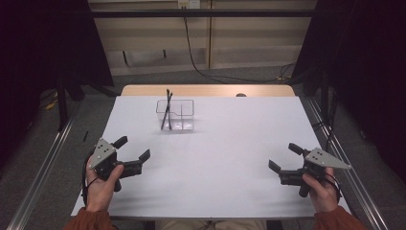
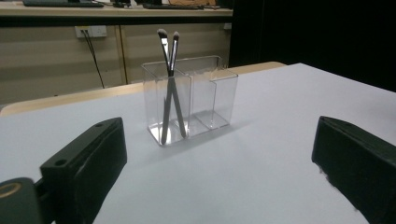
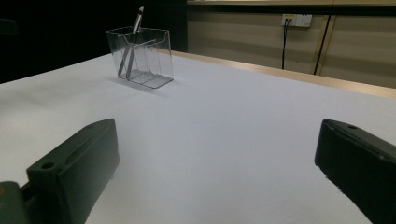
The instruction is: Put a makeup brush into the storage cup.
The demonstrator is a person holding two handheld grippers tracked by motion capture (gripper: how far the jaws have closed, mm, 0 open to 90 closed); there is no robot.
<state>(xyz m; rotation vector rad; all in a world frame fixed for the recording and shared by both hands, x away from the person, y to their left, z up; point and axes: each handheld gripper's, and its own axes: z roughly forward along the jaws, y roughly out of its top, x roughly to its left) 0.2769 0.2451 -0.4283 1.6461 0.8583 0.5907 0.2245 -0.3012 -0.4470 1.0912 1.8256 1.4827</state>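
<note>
A clear plastic organizer [image 1: 182, 117] [image 2: 205, 98] [image 3: 148, 60] stands on the white table toward the far left of centre. Two makeup brushes [image 1: 167, 110] [image 2: 169, 88] [image 3: 133, 39] stand crossed in its left compartment, bristles up. My left gripper [image 1: 132, 149] [image 2: 219, 168] rests near the table's front left, held by a hand, jaws wide apart with nothing between them, aimed at the organizer. My right gripper [image 1: 283, 158] [image 3: 217, 172] rests at the front right, also open and empty.
The white table top [image 1: 215, 158] spans most of the high view, with a wooden strip [image 1: 206, 90] along its far edge. A black cable [image 1: 201, 67] hangs down the back wall. Metal rails [image 1: 43, 163] run along both sides of the table.
</note>
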